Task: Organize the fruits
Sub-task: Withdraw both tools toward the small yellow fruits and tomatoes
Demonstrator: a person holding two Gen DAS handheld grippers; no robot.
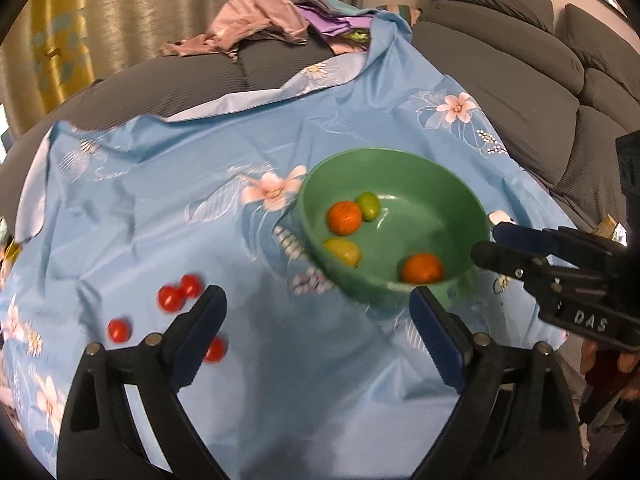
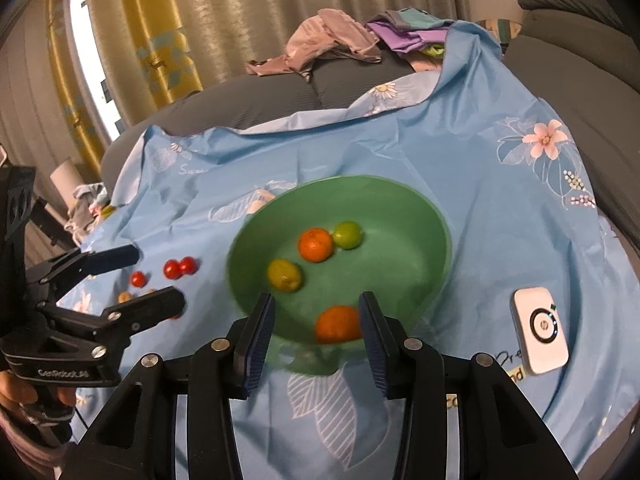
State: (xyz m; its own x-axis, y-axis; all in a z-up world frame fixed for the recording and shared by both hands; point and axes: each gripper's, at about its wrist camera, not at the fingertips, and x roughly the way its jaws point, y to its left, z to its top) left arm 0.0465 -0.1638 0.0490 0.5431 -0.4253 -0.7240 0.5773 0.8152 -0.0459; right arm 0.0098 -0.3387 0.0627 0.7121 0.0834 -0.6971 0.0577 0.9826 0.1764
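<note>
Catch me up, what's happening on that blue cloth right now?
A person is sorting fruit with a handheld claw in each hand. The green bowl already holds two oranges and two yellow-green fruits. Several small red tomatoes are still loose on the blue floral cloth, left of the bowl. The left claw is open and empty, hovering between the tomatoes and the bowl. The right claw hangs at the bowl's near rim, jaws narrowly apart, gripping nothing.

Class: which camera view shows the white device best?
The right wrist view: the white device lies whole on the cloth, right of the bowl. The left wrist view does not show it clearly.
</note>
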